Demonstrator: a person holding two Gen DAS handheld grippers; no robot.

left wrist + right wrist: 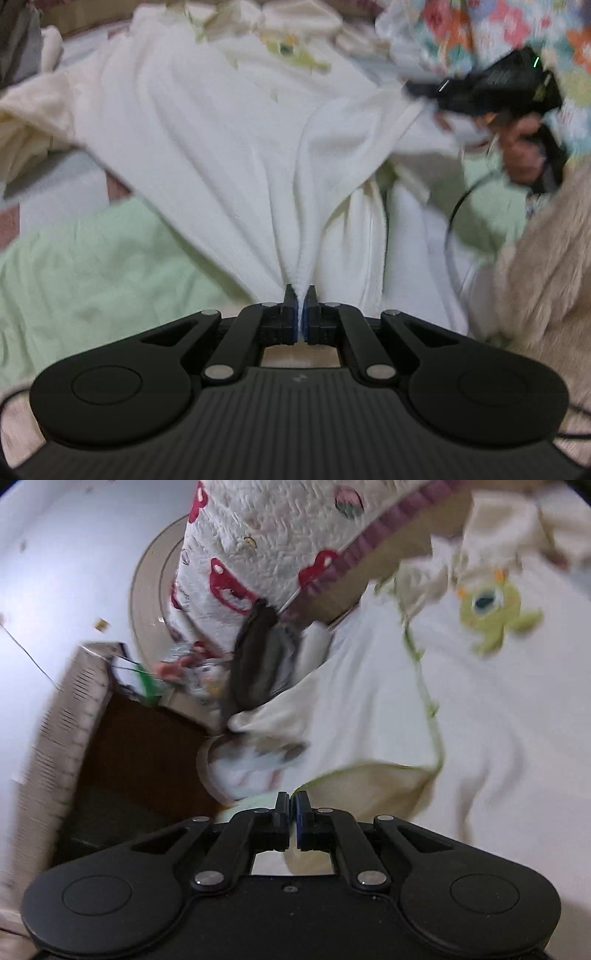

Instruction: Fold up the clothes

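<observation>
A white ribbed garment (207,140) lies spread over the bedding, pulled into folds toward my left gripper (300,295), which is shut on a bunched corner of it. At the upper right a hand (524,151) holds my right gripper (413,88), and the cloth stretches up to its tip. In the right wrist view the same garment (480,720) shows a green monster patch (491,609) and green trim. Its trimmed edge runs into my right gripper (293,801), whose jaws stand together on it.
A pale green cloth (92,258) lies under the garment at the left. Floral fabric (480,26) hangs at the top right and a fuzzy beige sleeve (546,258) is at the right. A quilted cover with red prints (277,535), a dark object (258,657) and a brown recess (147,757) lie left of the garment.
</observation>
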